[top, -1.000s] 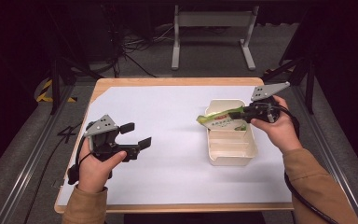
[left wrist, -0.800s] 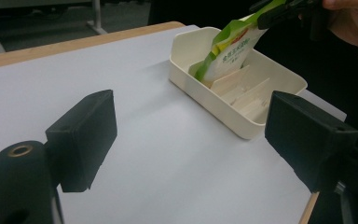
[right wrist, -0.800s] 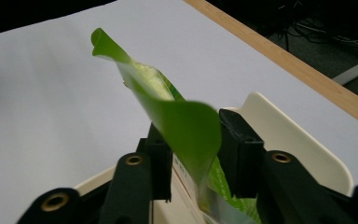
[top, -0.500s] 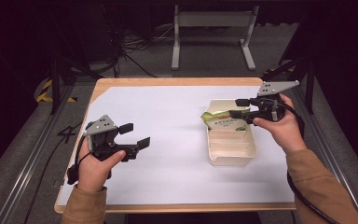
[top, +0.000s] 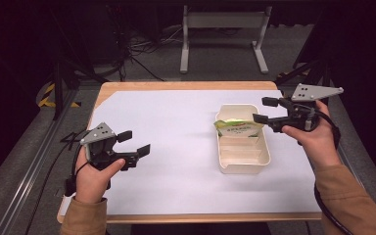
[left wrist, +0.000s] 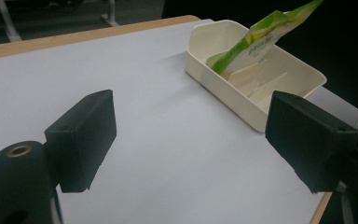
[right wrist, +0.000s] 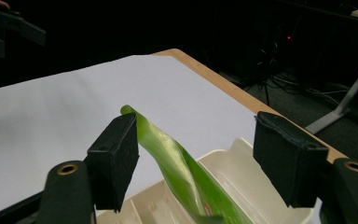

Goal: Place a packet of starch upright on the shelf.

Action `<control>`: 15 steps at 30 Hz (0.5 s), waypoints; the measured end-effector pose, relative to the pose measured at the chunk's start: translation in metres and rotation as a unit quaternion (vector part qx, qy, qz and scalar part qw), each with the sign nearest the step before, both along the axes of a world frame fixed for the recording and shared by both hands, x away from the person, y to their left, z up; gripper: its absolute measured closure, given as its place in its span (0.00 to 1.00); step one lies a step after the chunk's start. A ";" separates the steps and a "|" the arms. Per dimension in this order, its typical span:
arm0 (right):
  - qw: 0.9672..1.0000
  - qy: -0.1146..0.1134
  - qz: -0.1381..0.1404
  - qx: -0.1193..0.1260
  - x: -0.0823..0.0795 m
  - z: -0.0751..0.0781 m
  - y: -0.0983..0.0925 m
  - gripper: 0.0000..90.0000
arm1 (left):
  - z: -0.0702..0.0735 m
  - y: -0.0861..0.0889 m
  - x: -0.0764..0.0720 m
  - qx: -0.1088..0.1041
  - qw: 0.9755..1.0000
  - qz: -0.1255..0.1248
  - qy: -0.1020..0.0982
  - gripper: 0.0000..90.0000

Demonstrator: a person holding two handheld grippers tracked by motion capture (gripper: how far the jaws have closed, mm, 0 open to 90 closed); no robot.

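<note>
A cream plastic bin (top: 244, 147), rectangular with rounded corners and inner dividers, sat right of centre on the white-covered table (top: 176, 127). A glossy green snack pouch (top: 238, 128) leaned tilted in its far compartment, top above the rim. The right gripper (top: 263, 110) hovered beside it, fingers spread. The left gripper (top: 134, 142), fingers spread, held nothing near the left edge.

Tan sleeves (top: 348, 196) — black grippers (top: 132, 145), grey plates (top: 316, 92).
</note>
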State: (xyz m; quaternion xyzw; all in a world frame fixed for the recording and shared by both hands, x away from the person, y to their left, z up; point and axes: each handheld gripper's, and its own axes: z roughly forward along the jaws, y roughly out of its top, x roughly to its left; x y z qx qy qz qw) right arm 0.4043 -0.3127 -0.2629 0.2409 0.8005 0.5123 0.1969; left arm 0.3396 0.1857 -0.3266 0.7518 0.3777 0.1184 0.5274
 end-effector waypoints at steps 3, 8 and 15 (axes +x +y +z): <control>1.000 -0.003 -0.011 0.003 -0.005 0.000 -0.012 0.34 | -0.001 0.005 0.000 -0.001 1.000 0.006 0.001 0.19; 1.000 -0.001 -0.027 0.006 -0.013 -0.003 -0.031 0.33 | -0.003 0.011 0.002 -0.003 1.000 0.011 0.004 0.19; 0.999 -0.003 -0.046 0.004 -0.020 -0.007 -0.049 0.29 | -0.007 0.017 0.006 -0.001 1.000 0.004 0.009 0.18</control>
